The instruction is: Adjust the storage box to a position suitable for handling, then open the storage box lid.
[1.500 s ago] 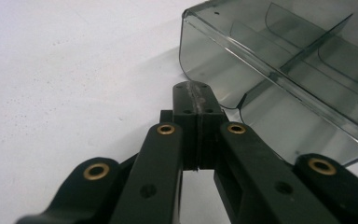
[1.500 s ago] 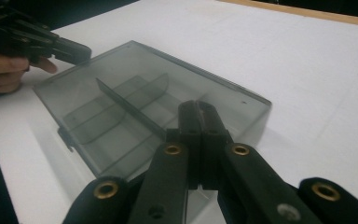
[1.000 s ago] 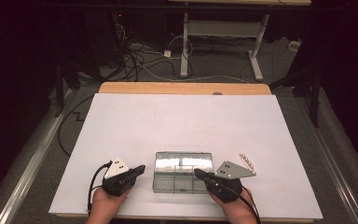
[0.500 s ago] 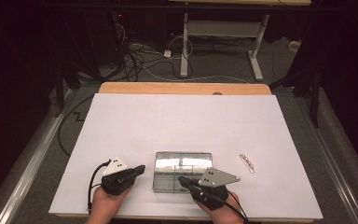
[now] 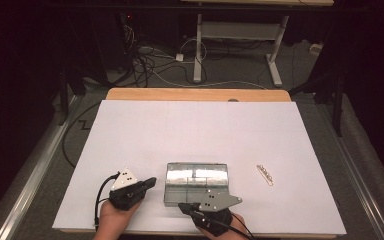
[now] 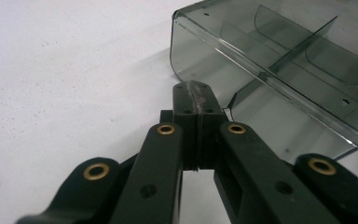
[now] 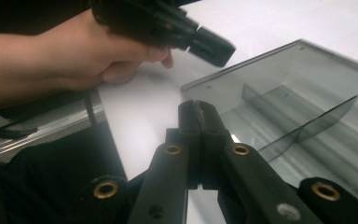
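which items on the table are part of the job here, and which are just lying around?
In play:
- clear smoky plastic compartment box with dividers
- left gripper, jaws shut, beside the box's left end
- right gripper, jaws shut, at the box's near edge

Lying about:
- small pale flat strip on the white table sheet, right of the box, apart from it
- cables on the floor beyond the table

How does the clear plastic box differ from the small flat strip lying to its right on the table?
The box is much larger than the strip. The box is a see-through, smoky-grey tray with raised walls and inner dividers; the strip is thin, flat and pale. The box sits square to the table edge, while the strip lies at a slant. The box has both grippers close by; the strip lies apart from them. Both rest on the white table.
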Motion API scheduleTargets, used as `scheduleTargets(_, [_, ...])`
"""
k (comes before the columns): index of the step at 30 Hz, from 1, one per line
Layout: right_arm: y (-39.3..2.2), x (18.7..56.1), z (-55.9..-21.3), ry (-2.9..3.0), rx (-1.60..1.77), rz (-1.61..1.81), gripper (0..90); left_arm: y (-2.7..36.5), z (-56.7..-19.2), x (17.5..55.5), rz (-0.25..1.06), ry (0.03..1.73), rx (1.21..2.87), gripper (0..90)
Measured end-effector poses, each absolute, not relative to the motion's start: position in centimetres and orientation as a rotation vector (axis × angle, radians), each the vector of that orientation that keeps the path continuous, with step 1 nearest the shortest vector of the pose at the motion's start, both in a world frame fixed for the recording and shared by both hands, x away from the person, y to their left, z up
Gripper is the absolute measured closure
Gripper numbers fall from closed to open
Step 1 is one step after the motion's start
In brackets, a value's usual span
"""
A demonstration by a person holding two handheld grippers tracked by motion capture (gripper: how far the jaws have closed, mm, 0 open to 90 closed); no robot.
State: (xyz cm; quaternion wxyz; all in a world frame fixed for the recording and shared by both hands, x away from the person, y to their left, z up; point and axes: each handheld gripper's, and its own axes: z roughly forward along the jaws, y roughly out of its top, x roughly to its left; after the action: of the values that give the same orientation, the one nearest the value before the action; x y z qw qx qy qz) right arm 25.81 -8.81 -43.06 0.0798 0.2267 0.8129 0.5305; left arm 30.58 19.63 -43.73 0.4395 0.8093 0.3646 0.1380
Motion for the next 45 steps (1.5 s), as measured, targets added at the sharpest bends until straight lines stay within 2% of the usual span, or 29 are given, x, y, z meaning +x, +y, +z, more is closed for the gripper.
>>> scheduleTargets(22, [-10.6, 25.4, -46.2, 2.496, 0.79, 1.479, 90.0, 19.7, -43.7, 30.6, 0.332, 0.893, 2.009, 87.7])
scheduleTargets(45, [-12.4, 25.7, -46.2, 2.443, 0.865, 1.519, 90.0, 19.6, -43.7, 30.4, 0.351, 0.881, 2.019, 87.7])
